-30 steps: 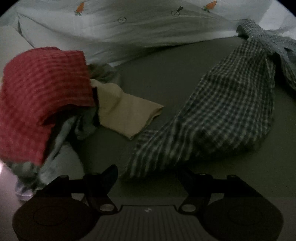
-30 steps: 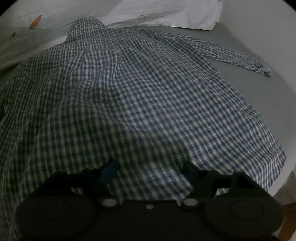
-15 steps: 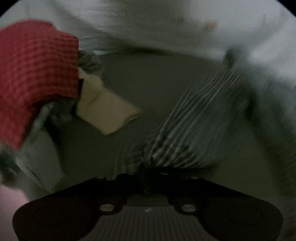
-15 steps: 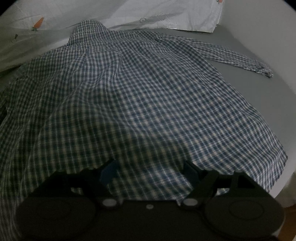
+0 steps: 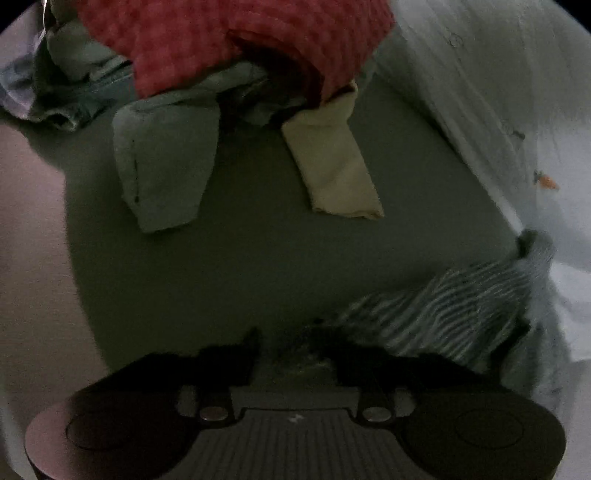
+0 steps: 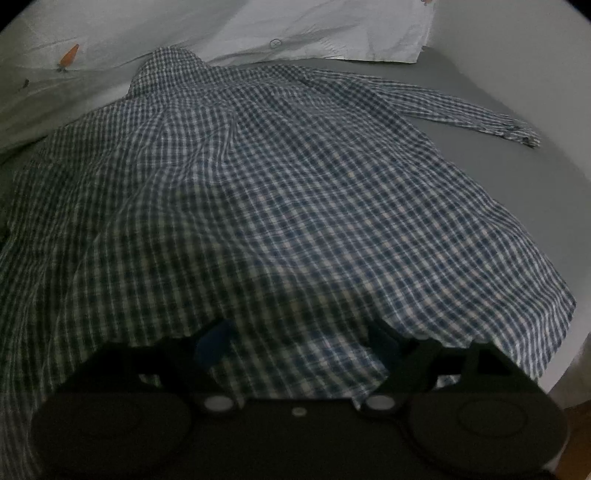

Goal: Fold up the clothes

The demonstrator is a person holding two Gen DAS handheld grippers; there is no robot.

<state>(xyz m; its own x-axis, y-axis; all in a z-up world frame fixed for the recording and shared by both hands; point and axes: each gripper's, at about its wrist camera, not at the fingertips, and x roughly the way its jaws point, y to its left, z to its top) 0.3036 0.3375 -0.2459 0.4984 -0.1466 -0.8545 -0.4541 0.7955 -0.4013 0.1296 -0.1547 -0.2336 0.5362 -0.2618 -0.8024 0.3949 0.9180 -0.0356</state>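
A blue-and-white checked shirt [image 6: 280,192] lies spread on the grey bed, collar at the far end and one sleeve [image 6: 461,110] stretched out to the right. My right gripper [image 6: 299,339] hovers over the shirt's near hem, its jaws wide and still opening, with cloth below them but not pinched. In the left wrist view the shirt's other sleeve [image 5: 443,314] runs in blurred from the right. My left gripper [image 5: 291,347] has its jaws opening, and the sleeve's end lies loosely between the fingers.
A pile of clothes sits at the far side of the left wrist view: a red checked cloth [image 5: 229,33], a beige piece [image 5: 332,166] and a grey-green piece [image 5: 162,166]. A white sheet with carrot prints [image 5: 498,92] [image 6: 184,33] borders the grey bed surface [image 5: 258,258].
My left gripper shut on the sleeve's end, swung round with it, and now has its jaws apart again; the clothes pile moved from left to top of its view. The right gripper stayed put.
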